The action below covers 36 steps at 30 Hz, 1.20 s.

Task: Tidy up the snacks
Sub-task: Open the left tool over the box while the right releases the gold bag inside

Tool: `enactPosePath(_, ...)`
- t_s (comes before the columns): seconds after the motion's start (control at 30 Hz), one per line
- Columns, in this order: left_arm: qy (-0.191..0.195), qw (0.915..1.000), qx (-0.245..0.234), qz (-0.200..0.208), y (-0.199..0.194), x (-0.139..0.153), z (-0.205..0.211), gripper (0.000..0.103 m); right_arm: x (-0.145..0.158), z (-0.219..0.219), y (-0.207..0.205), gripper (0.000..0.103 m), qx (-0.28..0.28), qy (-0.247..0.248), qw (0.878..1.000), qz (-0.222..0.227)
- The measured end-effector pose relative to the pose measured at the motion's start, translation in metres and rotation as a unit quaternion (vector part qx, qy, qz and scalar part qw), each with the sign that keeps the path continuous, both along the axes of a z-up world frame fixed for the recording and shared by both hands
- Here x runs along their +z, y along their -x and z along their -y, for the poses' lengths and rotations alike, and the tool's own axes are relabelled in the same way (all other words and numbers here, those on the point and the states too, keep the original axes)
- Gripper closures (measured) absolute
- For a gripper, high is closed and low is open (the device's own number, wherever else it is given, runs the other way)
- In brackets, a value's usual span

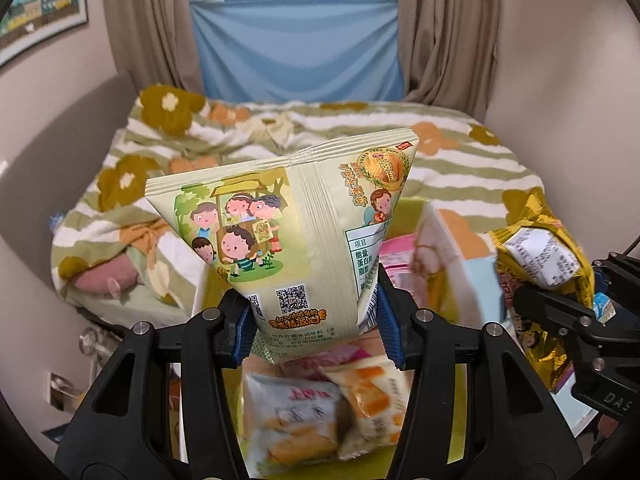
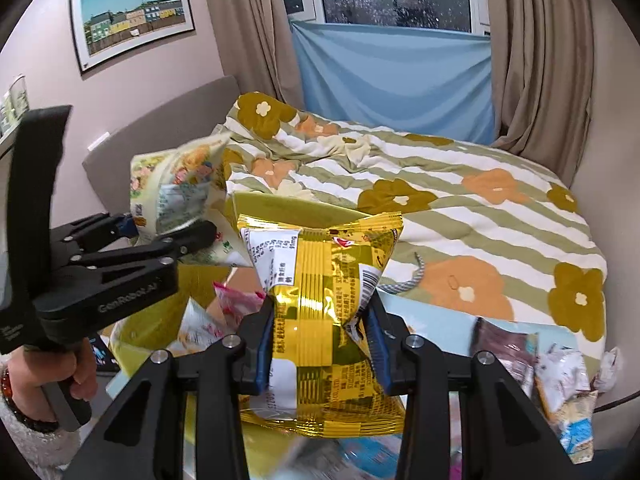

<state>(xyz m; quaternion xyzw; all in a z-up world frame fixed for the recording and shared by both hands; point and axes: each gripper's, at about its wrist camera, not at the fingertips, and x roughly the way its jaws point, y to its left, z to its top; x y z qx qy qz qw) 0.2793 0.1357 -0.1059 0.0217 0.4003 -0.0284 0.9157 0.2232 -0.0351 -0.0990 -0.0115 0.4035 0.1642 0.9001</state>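
Observation:
My left gripper (image 1: 316, 320) is shut on a pale green snack bag (image 1: 288, 220) printed with cartoon children, held upright above a yellow-green bin (image 1: 452, 304). Several snack packets (image 1: 320, 408) lie blurred in that bin below the bag. My right gripper (image 2: 320, 348) is shut on a shiny gold snack bag (image 2: 324, 280), pinched at its middle. In the right wrist view the left gripper (image 2: 172, 236) shows at the left with the green bag (image 2: 176, 188), a hand (image 2: 44, 380) holding its handle. The gold bag (image 1: 536, 240) and right gripper (image 1: 560, 304) show at the right edge of the left wrist view.
A bed with a striped flower-print quilt (image 2: 460, 208) fills the space ahead. Loose snack packets (image 2: 560, 376) lie on a light blue surface (image 2: 432, 316) at the lower right. Curtains and a window with a blue cloth (image 2: 392, 76) stand behind; a framed picture (image 2: 132, 20) hangs on the left wall.

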Motion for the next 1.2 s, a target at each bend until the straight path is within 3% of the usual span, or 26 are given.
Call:
enactPosePath(0.2, 0.015, 0.9982, -0.024, -0.053, -0.042, -0.038, -0.022, 0.054, -0.026, -0.025, -0.028, 0.066, -0.023, 0.005, 0.999, -0.032)
enactPosePath(0.27, 0.022, 0.9959, -0.036, -0.079, -0.050, -0.052, -0.023, 0.048, -0.034, -0.029, -0.033, 0.066, -0.029, 0.009, 0.999, -0.041)
enactPosePath(0.3, 0.020, 0.9951, -0.037, -0.090, -0.053, -0.057, -0.024, 0.032, -0.037, -0.030, -0.035, 0.066, -0.032, 0.009, 0.998, -0.044)
enactPosePath(0.33, 0.017, 0.9950, -0.034, -0.092, -0.054, -0.060, -0.025, 0.006, -0.041, -0.031, -0.036, 0.066, -0.036, 0.007, 0.998, -0.049)
enactPosePath(0.37, 0.017, 0.9956, -0.031, -0.087, -0.051, -0.061, -0.027, 0.000, -0.044, -0.031, -0.037, 0.066, -0.039, 0.007, 0.998, -0.053)
enactPosePath(0.63, 0.024, 0.9964, -0.029, -0.076, -0.022, -0.054, -0.037, 0.000, -0.054, -0.035, -0.035, 0.066, -0.041, 0.010, 0.997, -0.068)
enactPosePath(0.77, 0.003, 0.9977, -0.010, -0.067, -0.003, -0.048, -0.039, 0.000, -0.056, -0.041, -0.037, 0.066, -0.033, 0.006, 0.997, -0.075)
enactPosePath(1.07, 0.006, 0.9967, 0.029, -0.075, 0.013, -0.049, -0.055, 0.000, -0.067, -0.055, -0.061, 0.064, -0.003, 0.002, 0.995, -0.095)
enactPosePath(1.1, 0.004, 0.9965, 0.033, -0.076, 0.014, -0.050, -0.057, 0.000, -0.068, -0.056, -0.061, 0.061, -0.003, 0.000, 0.996, -0.094)
enactPosePath(1.17, 0.000, 0.9962, 0.039, -0.078, 0.014, -0.051, -0.058, 0.000, -0.068, -0.055, -0.060, 0.040, -0.002, -0.013, 0.996, -0.086)
enactPosePath(1.2, -0.001, 0.9961, 0.041, -0.078, 0.015, -0.051, -0.059, 0.000, -0.067, -0.054, -0.060, 0.015, -0.002, -0.018, 0.996, -0.083)
